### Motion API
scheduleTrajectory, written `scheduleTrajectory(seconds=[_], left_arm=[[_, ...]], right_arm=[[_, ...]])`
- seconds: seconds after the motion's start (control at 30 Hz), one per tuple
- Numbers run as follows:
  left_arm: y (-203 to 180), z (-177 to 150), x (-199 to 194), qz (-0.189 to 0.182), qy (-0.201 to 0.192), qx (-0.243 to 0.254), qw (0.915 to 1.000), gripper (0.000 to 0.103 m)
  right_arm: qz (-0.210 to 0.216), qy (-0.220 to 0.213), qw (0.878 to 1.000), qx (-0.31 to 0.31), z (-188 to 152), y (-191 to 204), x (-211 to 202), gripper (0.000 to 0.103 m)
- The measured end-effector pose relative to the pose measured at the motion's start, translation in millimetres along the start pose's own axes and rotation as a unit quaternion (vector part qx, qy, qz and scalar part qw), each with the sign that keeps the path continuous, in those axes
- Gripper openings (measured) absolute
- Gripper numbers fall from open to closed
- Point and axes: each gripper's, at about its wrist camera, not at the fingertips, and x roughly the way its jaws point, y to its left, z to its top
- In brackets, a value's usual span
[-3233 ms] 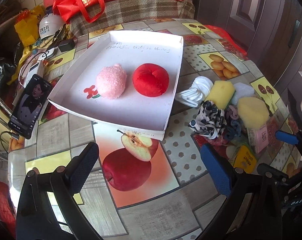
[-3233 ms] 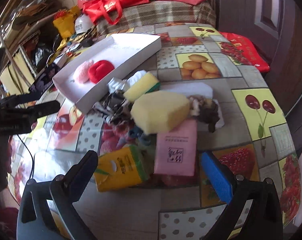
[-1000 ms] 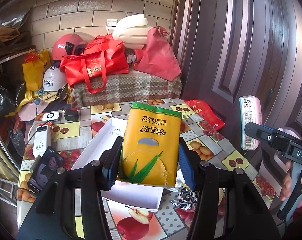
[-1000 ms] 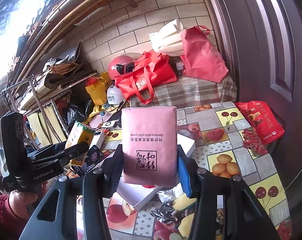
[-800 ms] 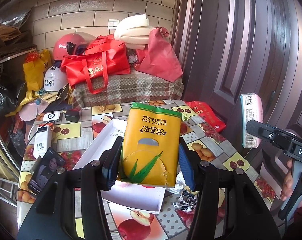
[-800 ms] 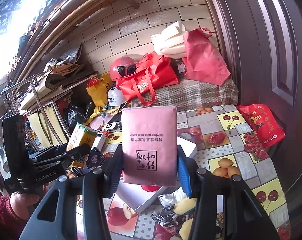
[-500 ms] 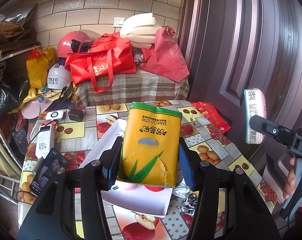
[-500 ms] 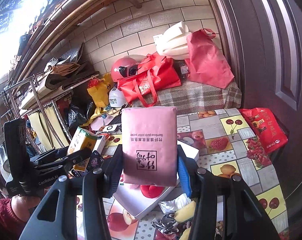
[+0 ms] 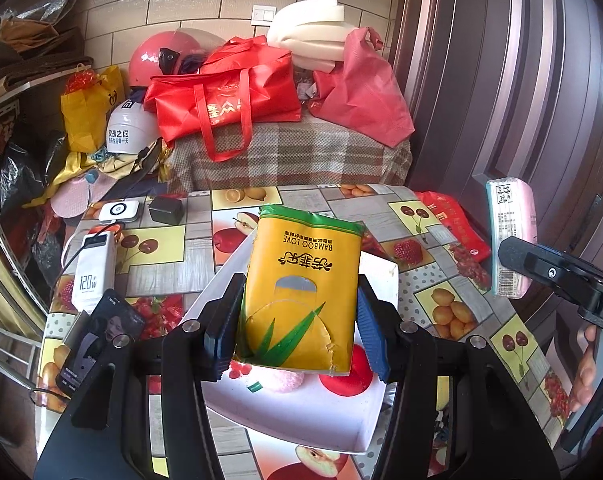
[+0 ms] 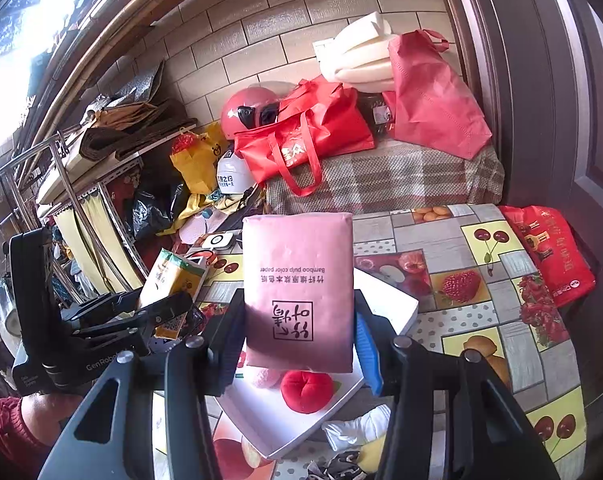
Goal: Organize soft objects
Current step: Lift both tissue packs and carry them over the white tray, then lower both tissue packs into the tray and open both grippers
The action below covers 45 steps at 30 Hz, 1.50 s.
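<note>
While your left gripper (image 9: pixel 297 330) clamps the yellow tissue pack (image 9: pixel 301 292) above the white cardboard tray (image 9: pixel 301 412), your right gripper (image 10: pixel 297 340) clamps the pink tissue pack (image 10: pixel 299 292) over it.

Bright daylight, blown-out glare upper left, sharp focus, fisheye-bent dark edges.

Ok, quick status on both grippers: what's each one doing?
Left gripper: closed on the yellow tissue pack.
Right gripper: closed on the pink tissue pack.
</note>
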Motion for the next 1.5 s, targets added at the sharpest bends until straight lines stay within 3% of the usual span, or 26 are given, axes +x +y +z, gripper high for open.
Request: scheduleTrajectory(seconds=[0.37,0.7,0.77,0.8,0.83,0.87,1.03,1.33,1.5], left_arm=[[19.8,-22.5,85.6,-0.002,0.088,-0.041,0.9953,0.052],[32.1,-26.7,131.7,0.013,0.117,-0.061,0.9912,0.054],[36.5,-28.4,134.5,0.02,0.113,-0.068,0.991,0.063],[38.9,-29.5,134.0,0.031,0.108,-0.07,0.9912,0.083],[41.8,-31.0,133.0,0.042,0.104,-0.074,0.991,0.096],[44.7,-32.5,132.6,0.043,0.103,-0.079,0.9906,0.101],[46.1,-40.7,126.3,0.045,0.107,-0.084,0.9897,0.103],[30.9,-62.9,88.8,0.028,0.101,-0.078,0.9915,0.103],[20.4,-73.2,71.3,0.021,0.107,-0.062,0.9921,0.103]], right_arm=[[-0.012,0.125,0.991,0.04,-36.7,-26.3,110.8,0.049],[-0.026,0.158,0.985,0.07,-50.2,-35.0,162.6,0.051],[-0.024,0.167,0.983,0.067,-52.6,-34.9,167.4,0.064],[-0.022,0.169,0.983,0.066,-53.7,-34.4,168.5,0.087],[-0.024,0.163,0.984,0.067,-54.6,-34.8,166.5,0.101],[-0.027,0.156,0.985,0.067,-55.2,-35.0,163.3,0.103],[-0.031,0.125,0.989,0.071,-53.2,-34.8,146.4,0.103],[-0.045,0.124,0.986,0.097,-69.0,-41.5,102.0,0.103],[-0.058,0.097,0.987,0.119,-73.6,-54.8,62.5,0.103]])
